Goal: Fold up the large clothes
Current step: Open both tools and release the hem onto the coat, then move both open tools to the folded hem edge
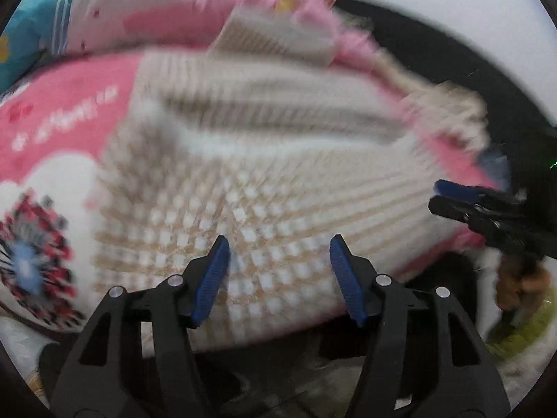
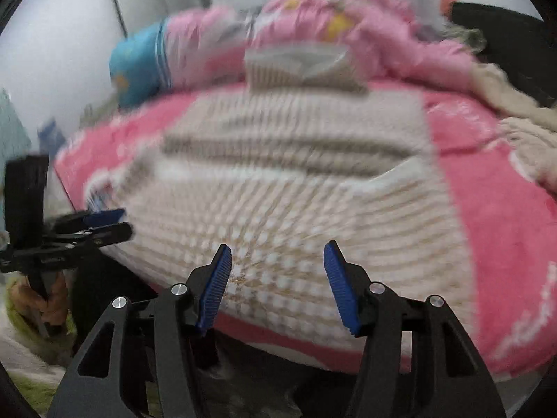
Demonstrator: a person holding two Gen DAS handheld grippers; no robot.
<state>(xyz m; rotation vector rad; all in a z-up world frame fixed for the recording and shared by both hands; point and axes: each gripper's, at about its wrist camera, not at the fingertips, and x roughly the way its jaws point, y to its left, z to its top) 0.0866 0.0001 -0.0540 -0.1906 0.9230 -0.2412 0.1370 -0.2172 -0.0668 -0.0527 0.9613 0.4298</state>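
Your left tool (image 1: 280,254) and right tool (image 2: 276,261) both gape empty over the checked sweater (image 1: 250,174) on the pink blanket (image 1: 66,111); only the right view shows the blue pillow (image 2: 137,66).

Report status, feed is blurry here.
Left gripper open, right gripper open. Cream waffle-knit sweater flat on pink printed blanket. Nothing in the way.

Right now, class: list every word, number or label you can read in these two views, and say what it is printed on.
None can be read.
White lettering on the pink blanket, left view: too blurred.
White lettering at the blanket's right edge, right view: too blurred.
Checked garment: no text visible.
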